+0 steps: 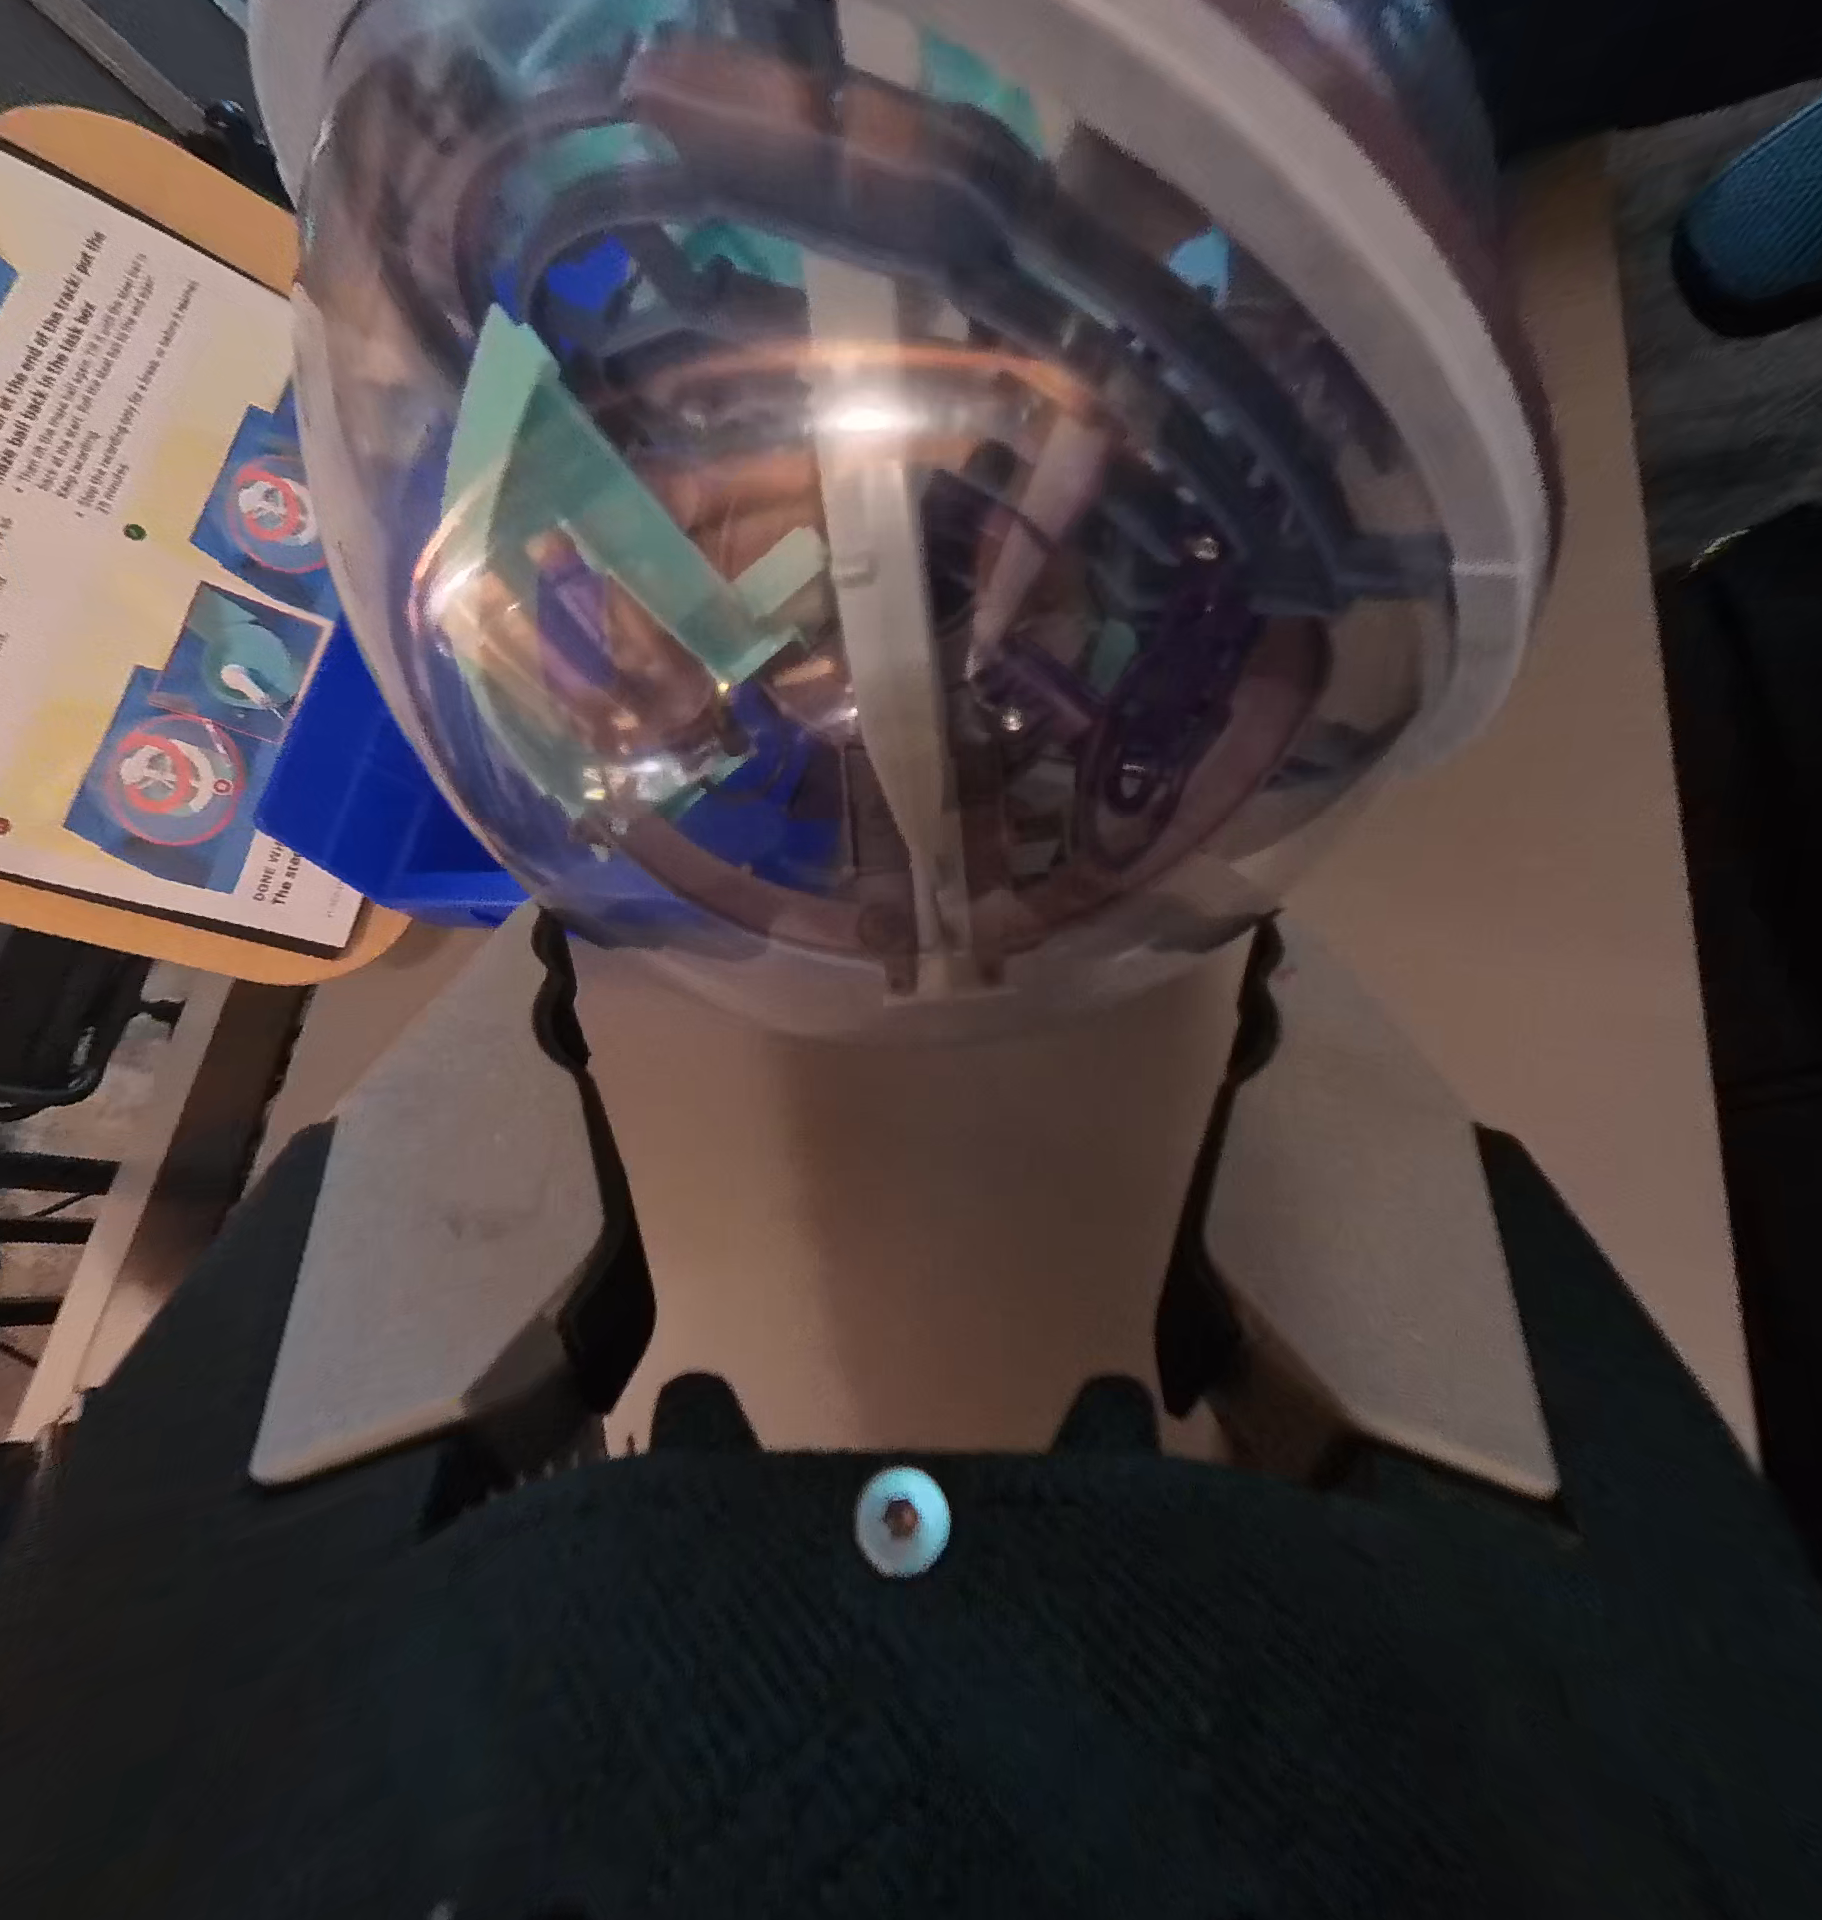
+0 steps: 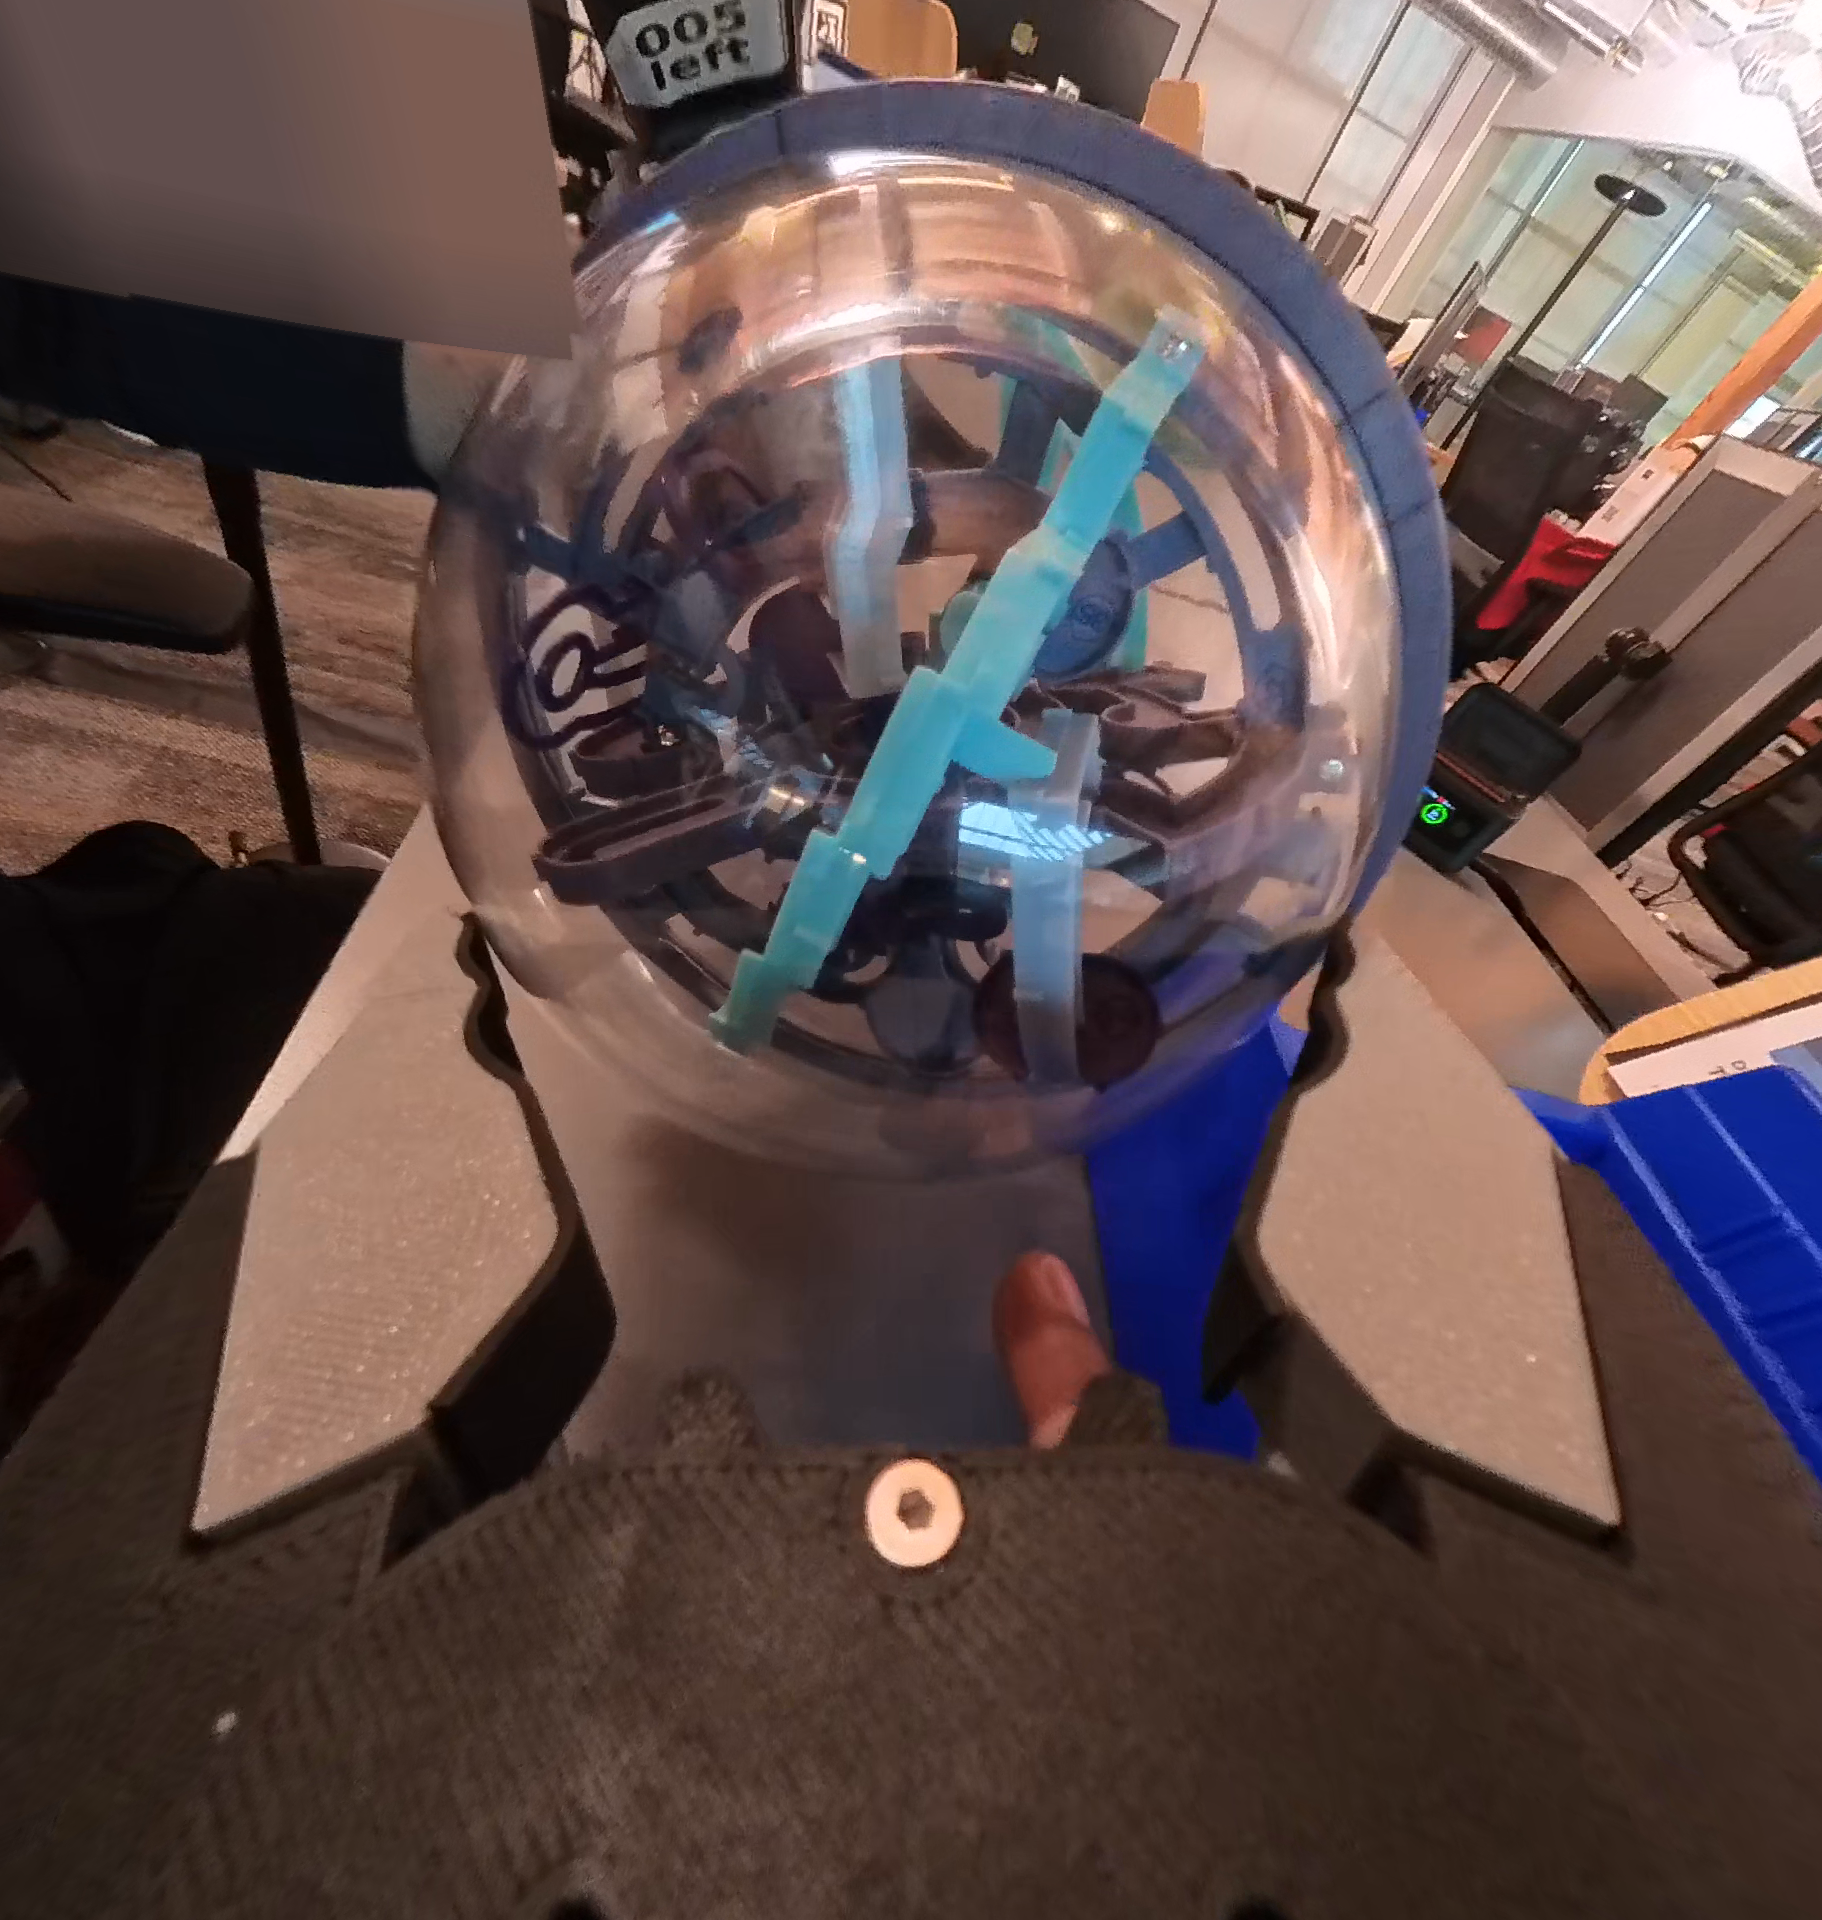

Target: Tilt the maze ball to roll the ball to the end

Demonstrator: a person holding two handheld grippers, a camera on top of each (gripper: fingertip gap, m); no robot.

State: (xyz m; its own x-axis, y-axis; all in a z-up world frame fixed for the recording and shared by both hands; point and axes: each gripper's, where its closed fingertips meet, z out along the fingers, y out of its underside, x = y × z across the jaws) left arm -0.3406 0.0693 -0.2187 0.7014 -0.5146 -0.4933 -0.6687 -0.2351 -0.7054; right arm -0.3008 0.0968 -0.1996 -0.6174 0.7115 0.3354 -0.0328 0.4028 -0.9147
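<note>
Both grippers, L & R, clamp the maze ball between them, lifted above the table. Tilt slow, tiny wrist rolls, or the steel ball probably drops off-track.

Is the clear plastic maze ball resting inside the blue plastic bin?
No, the clear plastic maze ball is held up between the right gripper fingers, beside the blue plastic bin.

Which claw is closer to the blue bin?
Right, probably: the blue bin runs alongside the right claw; from the left claw it lies beyond the maze ball.
</note>
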